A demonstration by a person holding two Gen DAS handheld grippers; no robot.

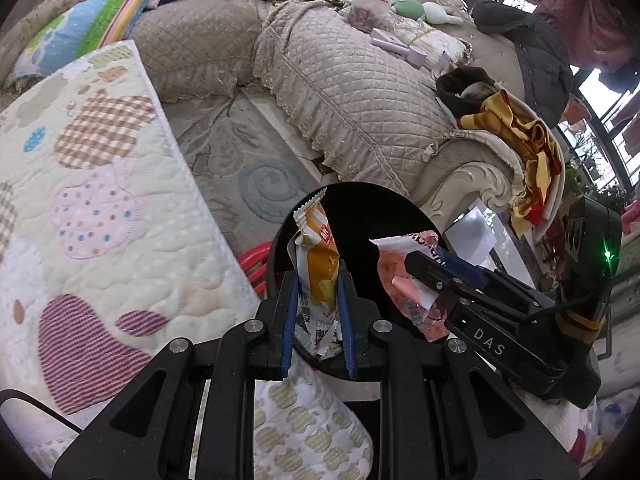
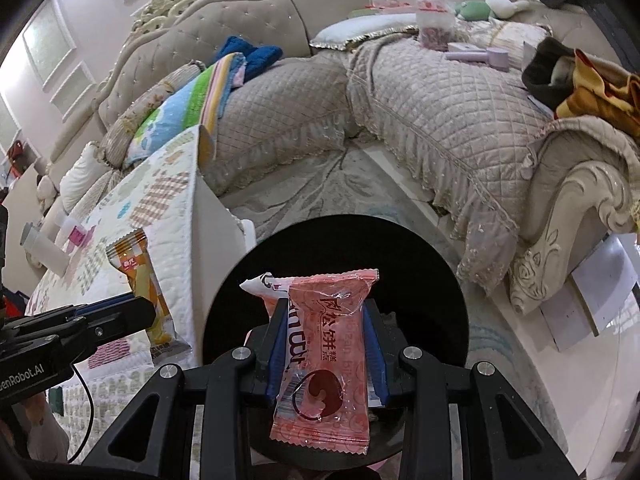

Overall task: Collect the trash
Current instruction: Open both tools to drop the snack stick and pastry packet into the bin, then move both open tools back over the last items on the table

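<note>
My left gripper [image 1: 318, 280] is shut on an orange and white snack wrapper [image 1: 320, 268] and holds it over the dark round bin opening [image 1: 360, 224]. My right gripper [image 2: 326, 312] is shut on a pink snack wrapper [image 2: 324, 360] with a second white wrapper [image 2: 264, 284] behind it, also above the black bin [image 2: 420, 280]. The right gripper [image 1: 416, 276] with its pink wrapper [image 1: 400, 284] shows in the left wrist view. The left gripper [image 2: 152, 312] and orange wrapper [image 2: 148, 292] show in the right wrist view.
A quilted patchwork cloth [image 1: 100, 208] covers a table on the left. A beige quilted sofa [image 1: 360, 92] stands behind, with pillows, a plastic bag [image 1: 370, 4], a green plush toy [image 1: 412, 10] and a yellow cloth [image 1: 528, 148]. A patterned rug [image 1: 248, 160] lies between.
</note>
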